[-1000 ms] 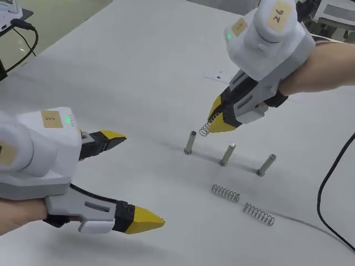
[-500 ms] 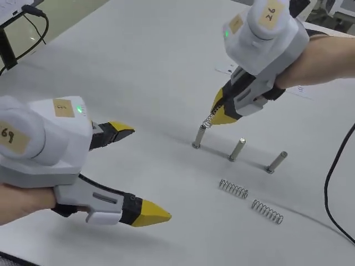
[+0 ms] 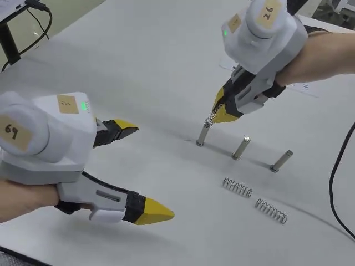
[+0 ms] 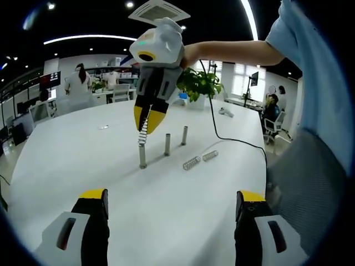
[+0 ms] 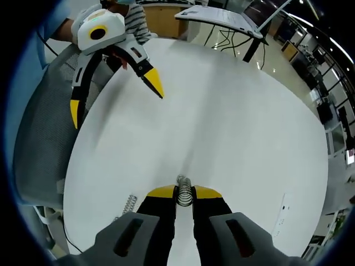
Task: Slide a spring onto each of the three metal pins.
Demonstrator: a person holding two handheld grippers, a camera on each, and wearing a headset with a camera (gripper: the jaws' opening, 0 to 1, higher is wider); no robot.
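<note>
1. White workbench (image 3: 138, 66) in an open-plan office: three metal pins stand in a row, the left pin (image 3: 203, 134), the middle pin (image 3: 240, 148) and the right pin (image 3: 281, 160).
2. The right gripper (image 3: 219, 116), jaws clamped on the held spring (image 3: 211, 118), hangs over the left pin. The coil is tilted, with its lower end at the pin's tip.
3. Two more coils lie flat on the near side of the row: the first loose spring (image 3: 237, 188) near the middle pin, and the second loose spring (image 3: 271, 211) to its right.
4. The left gripper (image 3: 148, 170) hovers well off to the left, jaws wide apart and gripping nothing.
</note>
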